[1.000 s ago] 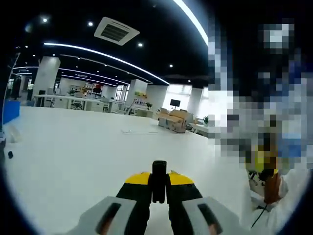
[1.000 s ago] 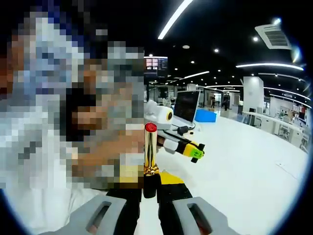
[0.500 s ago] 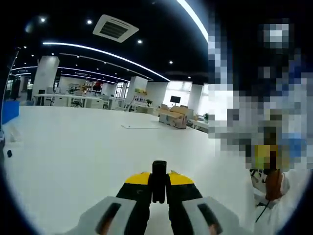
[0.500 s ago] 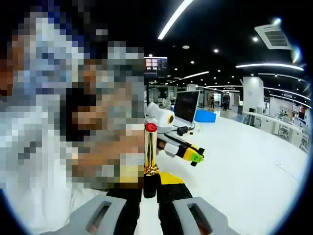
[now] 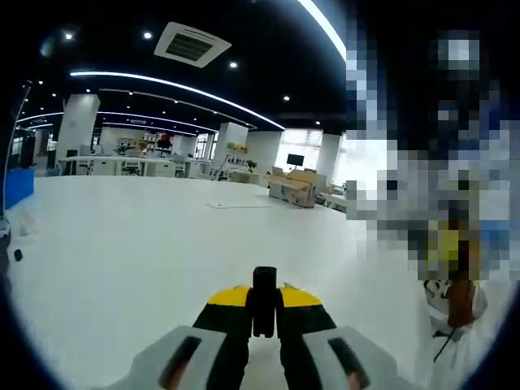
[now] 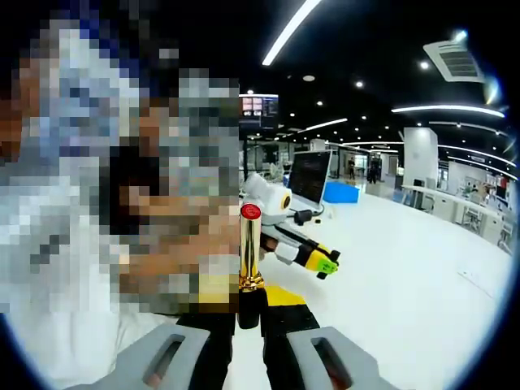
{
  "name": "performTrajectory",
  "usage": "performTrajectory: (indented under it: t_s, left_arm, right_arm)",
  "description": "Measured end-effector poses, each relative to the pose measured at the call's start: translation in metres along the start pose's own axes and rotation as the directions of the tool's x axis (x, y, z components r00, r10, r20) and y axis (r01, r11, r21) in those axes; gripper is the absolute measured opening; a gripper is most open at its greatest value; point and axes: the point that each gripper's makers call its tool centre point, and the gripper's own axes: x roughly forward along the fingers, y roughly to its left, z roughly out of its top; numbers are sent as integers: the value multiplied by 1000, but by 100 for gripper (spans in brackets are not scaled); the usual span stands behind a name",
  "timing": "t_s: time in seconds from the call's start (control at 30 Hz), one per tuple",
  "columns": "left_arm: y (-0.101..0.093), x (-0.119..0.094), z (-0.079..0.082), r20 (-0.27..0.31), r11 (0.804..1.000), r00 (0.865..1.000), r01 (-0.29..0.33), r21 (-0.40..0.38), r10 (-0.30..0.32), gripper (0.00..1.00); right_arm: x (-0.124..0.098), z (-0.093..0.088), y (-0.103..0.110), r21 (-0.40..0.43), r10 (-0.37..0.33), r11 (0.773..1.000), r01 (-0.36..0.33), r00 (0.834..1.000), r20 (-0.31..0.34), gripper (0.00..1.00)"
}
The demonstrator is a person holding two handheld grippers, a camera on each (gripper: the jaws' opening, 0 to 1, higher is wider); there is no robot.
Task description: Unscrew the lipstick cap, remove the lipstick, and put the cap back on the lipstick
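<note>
Gold lipstick [image 6: 250, 252] in right tongs [image 6: 251, 313]; left tongs [image 5: 263, 313] grip cap [image 5: 264, 301].

Gold lipstick [image 6: 249, 252] upright, red tip exposed; black cap [image 5: 264, 299], apparently, upright.

Black cap [image 5: 264, 301] between left gripper [image 5: 264, 313] fingers

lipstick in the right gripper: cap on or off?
Off. The lipstick stands bare between the right gripper jaws, gold tube and red tip exposed. The black cap sits clamped in the left gripper.
</note>
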Motion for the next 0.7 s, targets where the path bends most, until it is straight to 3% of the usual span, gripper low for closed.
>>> performTrajectory:
  t_s: [0.27,0.7]
  left_arm:
    - [2,2,-5,-13,1000,1000,4,-8,-5,13]
    - [-5,10,-21,-62,998,998,29,50,-26,13]
  right_arm:
    - [0,0,0,0,0,1000,0,1000,0,11]
    - [-1,1,1,-4,-3,1000,3,1000,1,11]
